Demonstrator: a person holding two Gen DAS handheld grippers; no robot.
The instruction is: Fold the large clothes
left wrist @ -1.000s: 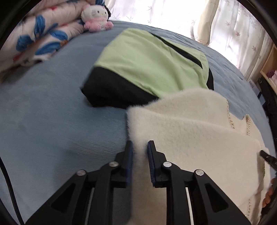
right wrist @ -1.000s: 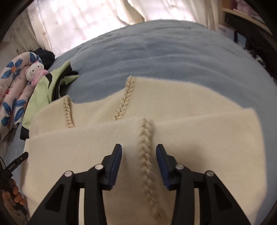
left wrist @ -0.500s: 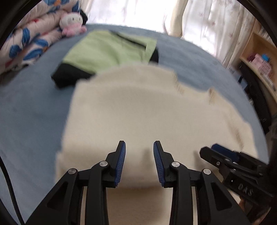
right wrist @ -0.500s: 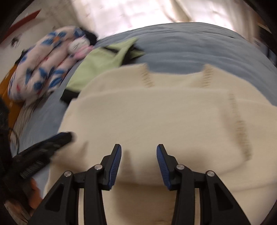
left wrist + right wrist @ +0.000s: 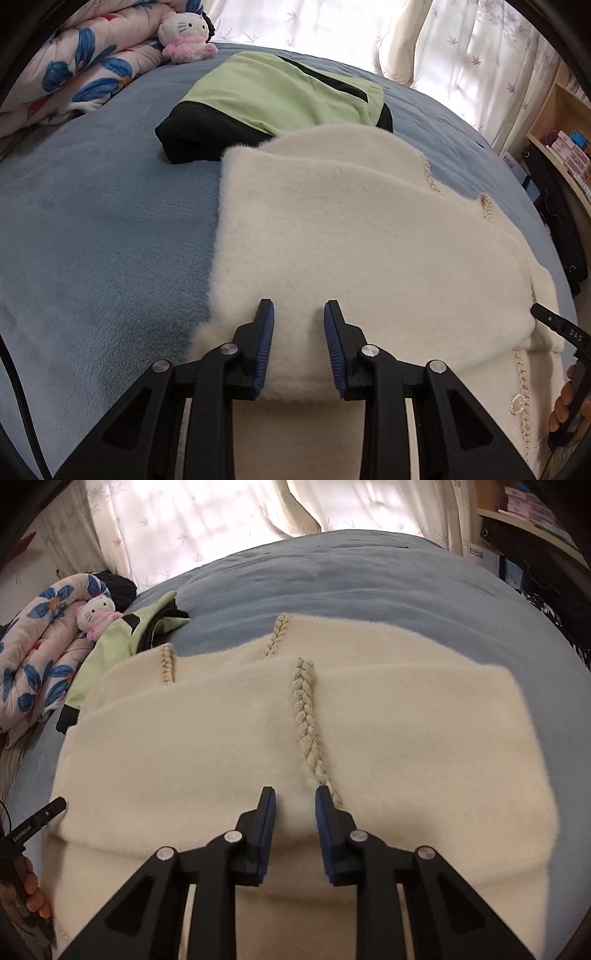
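Note:
A fluffy cream garment (image 5: 362,251) with braided trim (image 5: 306,716) lies folded in layers on the blue bed (image 5: 92,229). It also fills the right wrist view (image 5: 221,746). My left gripper (image 5: 298,314) is open, its jaws straddling the near folded edge on the garment's left side. My right gripper (image 5: 294,797) is open over the near folded edge, beside the lower end of the braid. Neither holds cloth. The right gripper's tip (image 5: 554,323) shows at the right of the left wrist view; the left gripper's tip (image 5: 37,819) shows at the left of the right wrist view.
A folded green and black garment (image 5: 273,99) lies just beyond the cream one. A floral quilt (image 5: 74,74) and a plush cat toy (image 5: 184,37) sit at the far left. Curtains (image 5: 221,517) hang behind the bed. Shelves (image 5: 561,147) stand at the right.
Both grippers swung away over the garment half a second ago and have come back to its near folded edge. The left gripper has opened wider than one second ago.

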